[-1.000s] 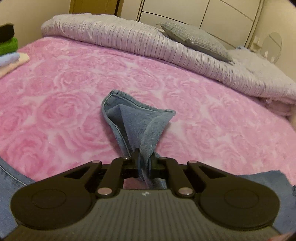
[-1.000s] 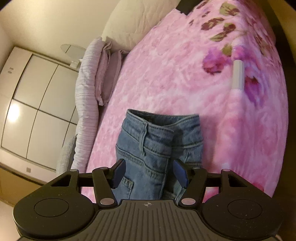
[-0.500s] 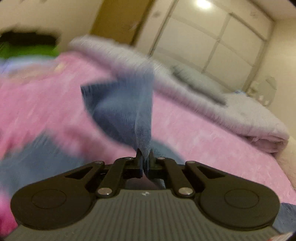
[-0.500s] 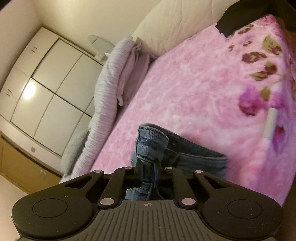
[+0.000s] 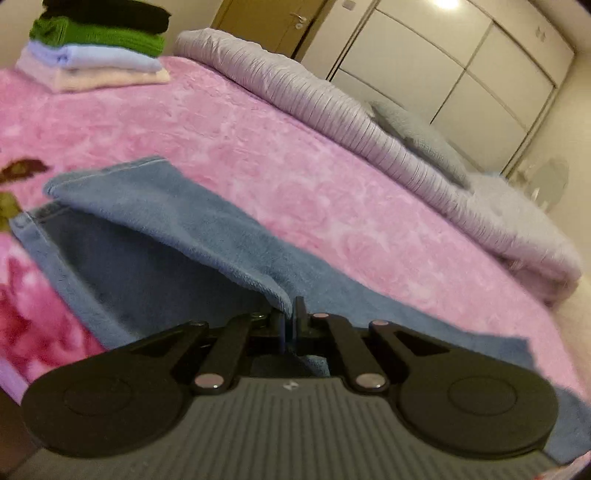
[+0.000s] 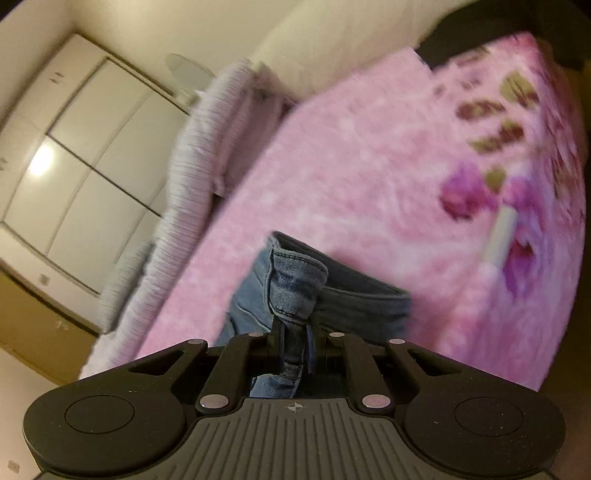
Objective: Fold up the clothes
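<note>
Both grippers are clamped shut on the faded blue denim jeans (image 5: 155, 236) lying on the pink rose-patterned plush bedspread (image 5: 295, 177), the left gripper (image 5: 290, 325) pinching a leg running toward ten o'clock, the right gripper (image 6: 295, 347) bunching the waistband toward twelve.

Left tool (image 5: 290, 320) and right tool (image 6: 295, 341): matte black linkage arms, silver pivot rivets, ribbed grey housing, small white emblem, blue-faced pads.

You have warm, dim indoor light; a lamp glare reflects off the wardrobe doors (image 5: 447, 7) in both views. Right view is motion-blurred, worst on the floral blanket (image 6: 498, 110). Fisheye bending and dark vignetting mark all edges.
</note>
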Demonstrator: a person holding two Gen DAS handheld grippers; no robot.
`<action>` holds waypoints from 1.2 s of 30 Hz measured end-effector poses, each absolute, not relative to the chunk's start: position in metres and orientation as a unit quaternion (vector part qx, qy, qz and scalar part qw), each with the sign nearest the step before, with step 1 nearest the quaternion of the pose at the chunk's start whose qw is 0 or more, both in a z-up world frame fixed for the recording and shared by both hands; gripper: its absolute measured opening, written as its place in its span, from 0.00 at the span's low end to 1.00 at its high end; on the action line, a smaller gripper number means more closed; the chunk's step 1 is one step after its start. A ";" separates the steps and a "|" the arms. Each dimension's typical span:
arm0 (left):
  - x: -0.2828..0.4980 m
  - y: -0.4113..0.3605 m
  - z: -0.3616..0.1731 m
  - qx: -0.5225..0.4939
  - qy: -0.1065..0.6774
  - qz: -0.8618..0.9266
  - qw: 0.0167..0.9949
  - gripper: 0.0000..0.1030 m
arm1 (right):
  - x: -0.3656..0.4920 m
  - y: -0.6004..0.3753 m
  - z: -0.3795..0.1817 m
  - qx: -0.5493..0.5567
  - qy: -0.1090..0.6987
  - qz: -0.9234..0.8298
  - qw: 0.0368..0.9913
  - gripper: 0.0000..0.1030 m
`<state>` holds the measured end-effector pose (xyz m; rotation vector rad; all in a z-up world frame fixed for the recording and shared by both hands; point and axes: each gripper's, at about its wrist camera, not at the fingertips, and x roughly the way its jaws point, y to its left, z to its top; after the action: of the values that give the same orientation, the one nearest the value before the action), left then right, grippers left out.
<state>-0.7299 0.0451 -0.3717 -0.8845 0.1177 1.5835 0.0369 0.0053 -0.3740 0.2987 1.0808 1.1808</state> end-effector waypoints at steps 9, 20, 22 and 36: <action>-0.723 0.026 -0.370 -0.355 0.072 0.688 0.629 0.01 | 0.053 -0.002 -0.392 0.164 0.515 0.499 0.677 0.10; -0.722 0.027 -0.398 -0.366 0.097 0.688 0.619 0.03 | 0.043 0.001 -0.387 0.129 0.492 0.504 0.698 0.10; -0.720 0.027 -0.405 -0.361 0.094 0.691 0.619 0.05 | 0.042 0.008 -0.397 0.103 0.508 0.492 0.700 0.10; -0.801 -0.023 -0.379 -0.438 -0.036 0.713 0.547 0.15 | -0.049 -0.008 -0.359 0.003 0.433 0.523 0.734 0.66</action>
<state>-0.8011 -0.0227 -0.3794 -1.0386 -0.0855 1.6895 -0.0489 -0.0085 -0.3586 0.0060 0.9525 1.1496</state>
